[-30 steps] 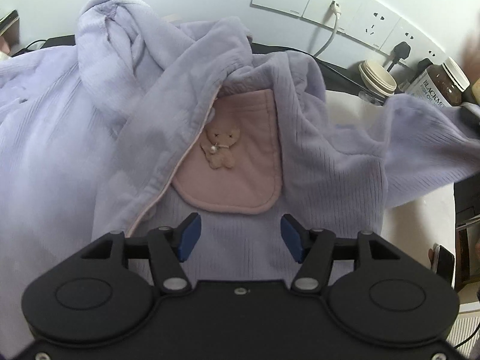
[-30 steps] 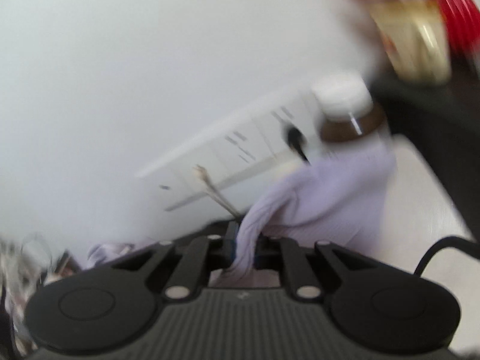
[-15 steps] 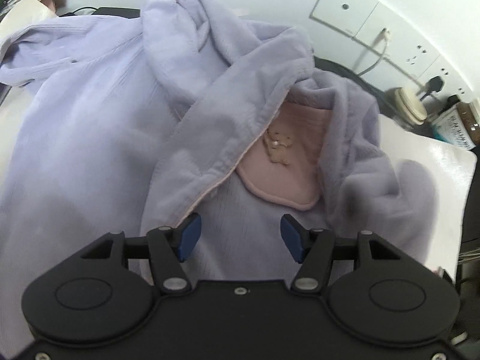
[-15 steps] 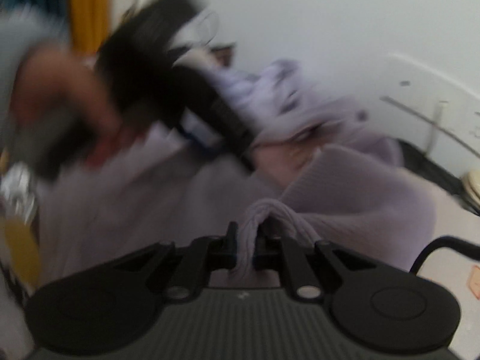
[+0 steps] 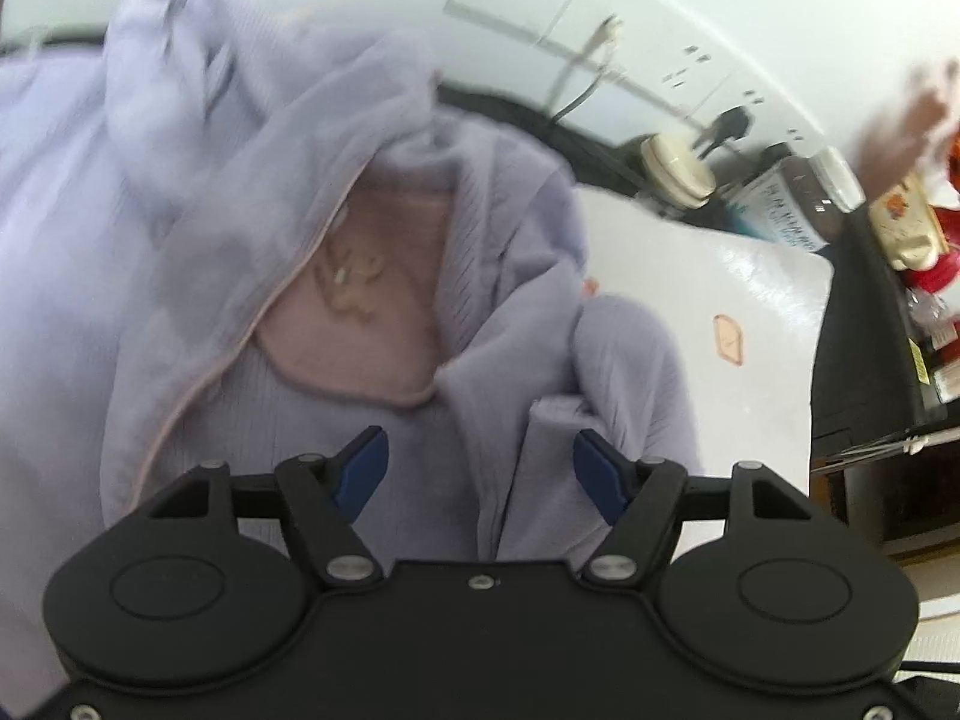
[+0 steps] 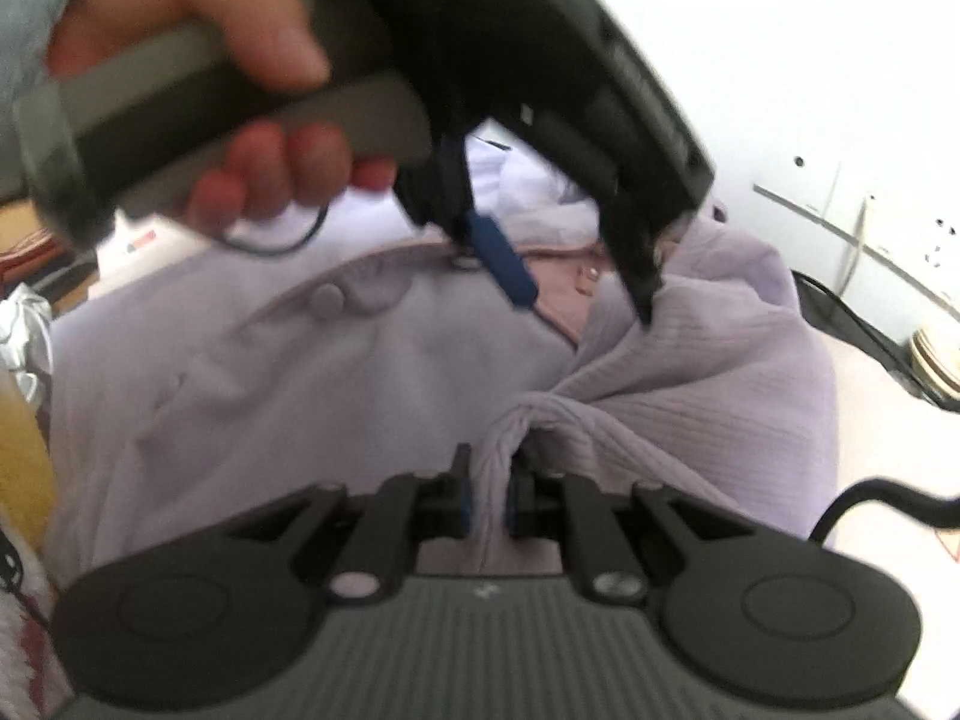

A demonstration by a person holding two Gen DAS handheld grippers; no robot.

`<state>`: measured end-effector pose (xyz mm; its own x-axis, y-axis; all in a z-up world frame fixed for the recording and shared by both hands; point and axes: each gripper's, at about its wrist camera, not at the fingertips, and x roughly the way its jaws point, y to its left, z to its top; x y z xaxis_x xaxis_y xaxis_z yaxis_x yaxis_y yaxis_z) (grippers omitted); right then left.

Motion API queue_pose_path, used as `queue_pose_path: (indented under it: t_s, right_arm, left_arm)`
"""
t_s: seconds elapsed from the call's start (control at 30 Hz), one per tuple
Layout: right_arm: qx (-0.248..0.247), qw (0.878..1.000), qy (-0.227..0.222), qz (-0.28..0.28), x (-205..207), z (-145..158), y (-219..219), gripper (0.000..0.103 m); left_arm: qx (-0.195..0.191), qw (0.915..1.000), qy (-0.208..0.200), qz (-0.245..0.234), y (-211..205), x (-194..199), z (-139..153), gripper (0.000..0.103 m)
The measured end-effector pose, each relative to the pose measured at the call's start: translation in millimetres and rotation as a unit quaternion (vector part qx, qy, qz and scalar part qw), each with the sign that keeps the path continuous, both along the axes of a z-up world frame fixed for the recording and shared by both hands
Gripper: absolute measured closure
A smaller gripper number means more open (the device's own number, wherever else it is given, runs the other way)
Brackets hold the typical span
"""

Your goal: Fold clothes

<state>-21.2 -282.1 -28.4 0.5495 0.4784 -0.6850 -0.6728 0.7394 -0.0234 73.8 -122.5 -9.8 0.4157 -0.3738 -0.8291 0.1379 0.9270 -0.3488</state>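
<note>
A lilac ribbed garment [image 5: 150, 228] with a pink chest patch [image 5: 360, 312] lies crumpled on the white table [image 5: 720, 300]. My left gripper [image 5: 480, 468] is open and hovers just above the garment, with a folded sleeve [image 5: 624, 372] by its right finger. My right gripper [image 6: 487, 495] is shut on the sleeve's bunched end [image 6: 504, 438], laid over the garment's body [image 6: 240, 372]. The left gripper [image 6: 576, 282] shows open in the right wrist view, held by a hand [image 6: 198, 96] over the patch.
Wall sockets [image 5: 690, 66] with cables run along the back wall. Jars [image 5: 678, 168] and a brown bottle [image 5: 786, 204] stand at the table's back right. A black shelf [image 5: 864, 360] with red items borders the right side. A yellow object [image 6: 18, 450] sits left.
My right gripper swung the sleeve from the right side across onto the garment's body. My left gripper shifted right and lower toward the folded sleeve.
</note>
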Motion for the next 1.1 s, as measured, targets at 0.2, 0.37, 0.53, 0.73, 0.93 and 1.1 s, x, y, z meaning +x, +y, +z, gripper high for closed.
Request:
queue_pose_path:
  t_s: [0.2, 0.37, 0.53, 0.73, 0.93, 1.1]
  right_arm:
    - [-0.011, 1.000, -0.003, -0.005, 1, 1, -5, 0.084]
    - [-0.004, 1.000, -0.006, -0.016, -17, 7, -8, 0.082]
    - [0.008, 1.000, -0.006, -0.029, -38, -8, 20, 0.081]
    - [0.031, 0.997, -0.005, -0.071, -46, -2, 8, 0.067]
    - [0.125, 0.979, 0.005, -0.160, -47, 17, -45, 0.054]
    - [0.206, 0.950, 0.030, -0.233, -22, 27, -83, 0.053]
  left_arm:
    - [0.036, 0.9927, -0.094, -0.066, -30, 4, 29, 0.029]
    - [0.077, 0.9830, -0.094, -0.137, -71, 4, 13, 0.030]
    - [0.117, 0.9705, -0.102, -0.184, -93, -4, -4, 0.064]
    - [0.025, 0.9858, -0.111, -0.123, -42, -12, 22, 0.094]
    - [-0.051, 0.9901, -0.130, 0.016, 58, -32, 56, 0.096]
    - [-0.021, 0.9798, -0.147, 0.134, 126, -55, 62, 0.096]
